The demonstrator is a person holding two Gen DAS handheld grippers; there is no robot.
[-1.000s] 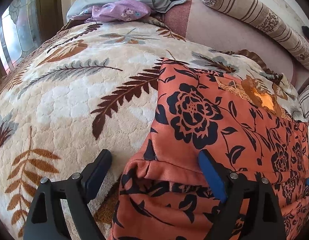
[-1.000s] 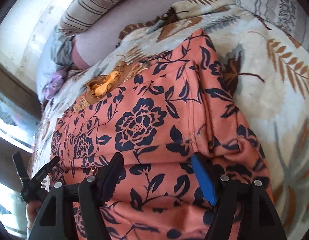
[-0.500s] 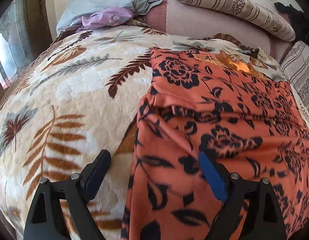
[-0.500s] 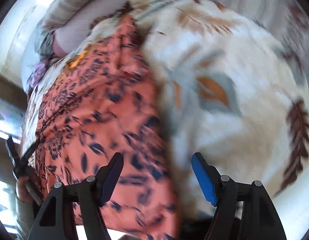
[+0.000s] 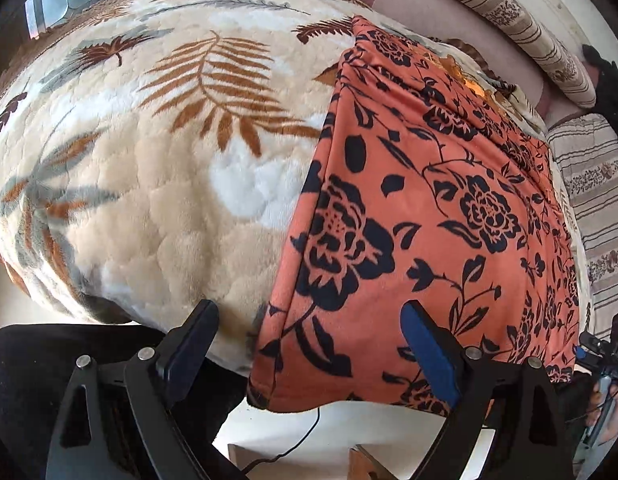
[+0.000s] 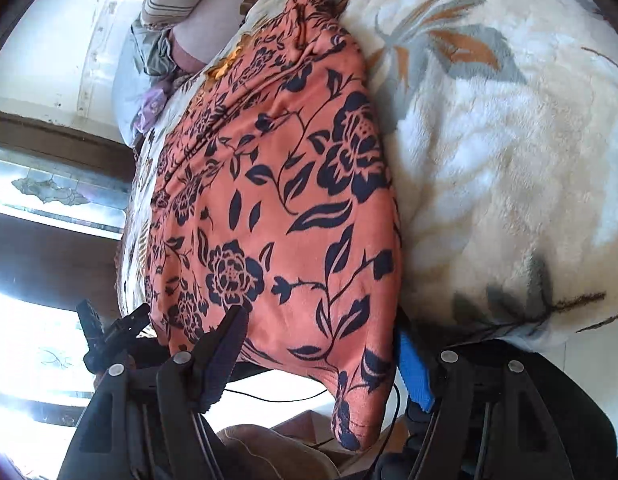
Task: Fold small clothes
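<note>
Two grippers hang over the near edge of a bed, both tilted steeply downward toward it. The left gripper (image 5: pixel 309 344) has its jaws spread wide and grips nothing: its dark finger sits over the cream blanket (image 5: pixel 149 184) to the left, its blue-padded finger over the cloth, and the left edge of the orange floral garment (image 5: pixel 409 220) runs up between the two without being pinched. In the right wrist view the right gripper (image 6: pixel 321 360) has jaws that are closing, with the garment's lower corner (image 6: pixel 349 412) drooping between them over the bed's edge; the blue pad sits just beside the cloth's right edge, though whether it presses the fabric cannot be told. Below both pairs of jaws lie a pale floor and a thin black cable (image 6: pixel 269 398).

Just beyond the jaws the garment lies flat along the blanket, stretching away from the bed's edge, with a small patch of bright orange trim (image 5: pixel 473 84) near its far end. Left of the right gripper's jaws, the other gripper's black tips show at the garment's opposite edge. Farthest off, past the garment, are striped pillows (image 5: pixel 521 24), a purple flowered cloth (image 6: pixel 149 106) and a grey cloth (image 6: pixel 149 48) beside them.
</note>
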